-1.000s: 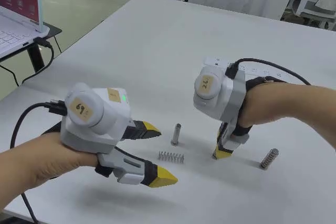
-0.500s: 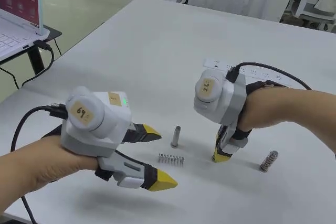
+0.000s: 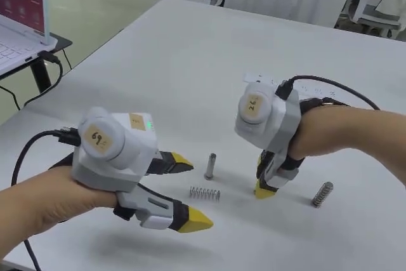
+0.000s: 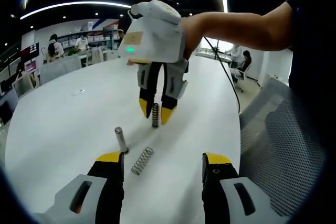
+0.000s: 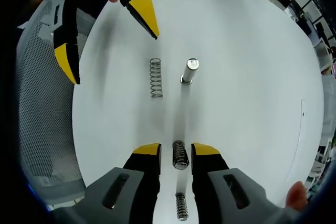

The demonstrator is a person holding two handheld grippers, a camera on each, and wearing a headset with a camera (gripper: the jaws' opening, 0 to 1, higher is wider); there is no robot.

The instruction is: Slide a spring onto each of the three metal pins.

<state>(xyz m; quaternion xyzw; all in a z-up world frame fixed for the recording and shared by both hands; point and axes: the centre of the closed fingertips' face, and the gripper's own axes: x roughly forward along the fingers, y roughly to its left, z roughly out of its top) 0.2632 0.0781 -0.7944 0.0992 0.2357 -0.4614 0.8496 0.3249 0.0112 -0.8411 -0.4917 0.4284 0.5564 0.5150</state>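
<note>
Left hand-held gripper: nearest the person, low over the surface. Its jaws are spread wide and it is released, with nothing between the tips. It points toward the springs and pins.
Springs, count: three. One is loose and two sit on pins.
Loose spring: lies flat on the surface just ahead of the left hand-held gripper's tips. In the left gripper view it lies ahead of the gap between the two jaws.
Pins, count: three, all upright. One is bare and two wear springs.
Bare pin: stands just beyond the loose spring, close beside it but apart from it. There is no spring on it.
Right hand-held gripper: points steeply down at the surface, to the right of the bare pin. Its jaws are drawn narrow around the first sprung pin. I cannot tell whether they pinch it.
First sprung pin: stands between the right hand-held gripper's yellow tips, with coils covering its shaft.
Second sprung pin: stands alone farther right, well clear of both hand-held grippers.
Power strip: one, white, lying on the surface beyond the right hand-held gripper.
Laptop: one, open on a side stand at the far left, off the surface.
</note>
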